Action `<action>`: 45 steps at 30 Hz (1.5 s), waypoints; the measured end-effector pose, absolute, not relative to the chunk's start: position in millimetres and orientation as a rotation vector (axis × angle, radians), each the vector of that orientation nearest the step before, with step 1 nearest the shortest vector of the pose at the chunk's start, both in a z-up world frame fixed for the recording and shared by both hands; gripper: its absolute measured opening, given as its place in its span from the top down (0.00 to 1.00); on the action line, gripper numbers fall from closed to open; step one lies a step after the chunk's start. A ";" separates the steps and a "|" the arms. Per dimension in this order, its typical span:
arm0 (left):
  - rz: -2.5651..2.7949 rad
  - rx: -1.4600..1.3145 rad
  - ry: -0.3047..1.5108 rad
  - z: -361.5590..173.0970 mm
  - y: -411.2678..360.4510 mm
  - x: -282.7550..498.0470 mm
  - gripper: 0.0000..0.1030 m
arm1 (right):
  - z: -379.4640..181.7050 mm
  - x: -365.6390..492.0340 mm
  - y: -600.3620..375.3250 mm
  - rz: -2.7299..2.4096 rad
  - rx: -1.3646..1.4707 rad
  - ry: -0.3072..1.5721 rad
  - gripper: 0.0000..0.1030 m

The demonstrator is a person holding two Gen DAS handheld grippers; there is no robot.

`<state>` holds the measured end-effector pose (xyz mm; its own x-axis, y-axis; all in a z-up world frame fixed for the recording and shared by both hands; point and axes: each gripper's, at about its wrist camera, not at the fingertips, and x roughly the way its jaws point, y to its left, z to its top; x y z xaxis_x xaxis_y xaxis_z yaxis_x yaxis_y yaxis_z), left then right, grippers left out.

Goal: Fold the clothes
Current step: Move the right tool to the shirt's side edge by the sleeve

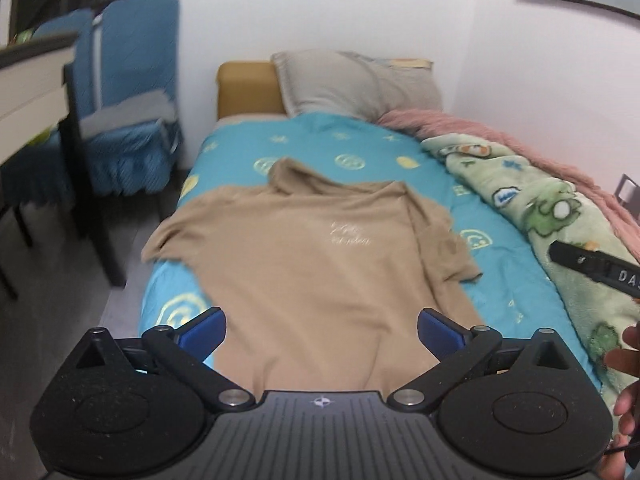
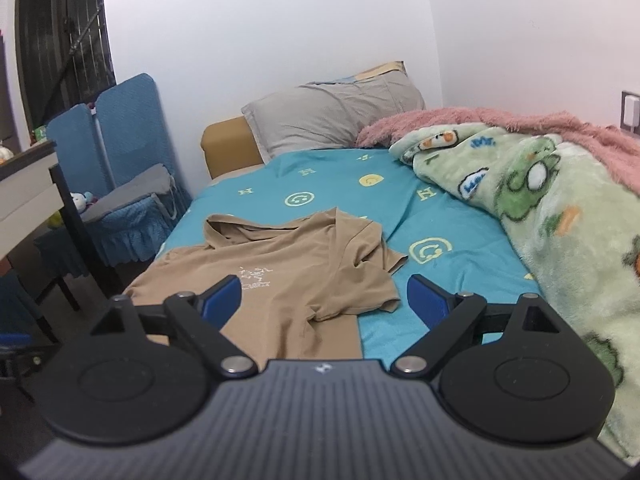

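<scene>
Tan shirt spread on the bed, both grippers empty above its hem

The tan shirt lies flat on the teal bed cover, collar toward 12 o'clock; its 3 o'clock sleeve is bunched over itself and its 9 o'clock sleeve hangs at the bed's edge. The left gripper and right gripper both have fingers spread wide, holding nothing. Risk: folding over the bunched sleeve would likely trap wrinkles, and a tug could drag the overhanging sleeve off the bed.

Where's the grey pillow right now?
The grey pillow lies at the bed's far end against the tan headboard, beside the pink blanket.
</scene>
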<state>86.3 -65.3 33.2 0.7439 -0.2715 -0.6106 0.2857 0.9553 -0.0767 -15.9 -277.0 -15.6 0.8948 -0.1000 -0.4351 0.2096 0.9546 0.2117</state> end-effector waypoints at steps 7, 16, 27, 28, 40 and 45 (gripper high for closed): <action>-0.270 -0.057 0.583 7.7 -88.3 109.7 0.00 | -21.4 -14.6 -275.6 -0.211 0.246 0.430 0.11; -0.256 -0.036 0.660 -51.4 -59.3 118.3 0.00 | -44.0 20.8 -349.5 -0.198 0.687 0.517 0.12; -0.258 -0.152 0.751 -94.2 -52.1 161.7 0.00 | -154.3 126.6 -416.9 -0.287 1.079 0.687 0.33; -0.263 -0.152 0.745 -97.3 -53.2 163.8 0.00 | -162.3 131.2 -417.2 -0.295 1.082 0.698 0.36; -0.228 -0.246 0.789 -118.2 -46.7 182.4 0.00 | -176.0 135.6 -382.4 -0.213 1.319 0.722 0.35; -0.234 -0.269 0.787 -119.3 -45.6 179.9 0.00 | -177.1 143.8 -382.9 -0.244 1.205 0.575 0.35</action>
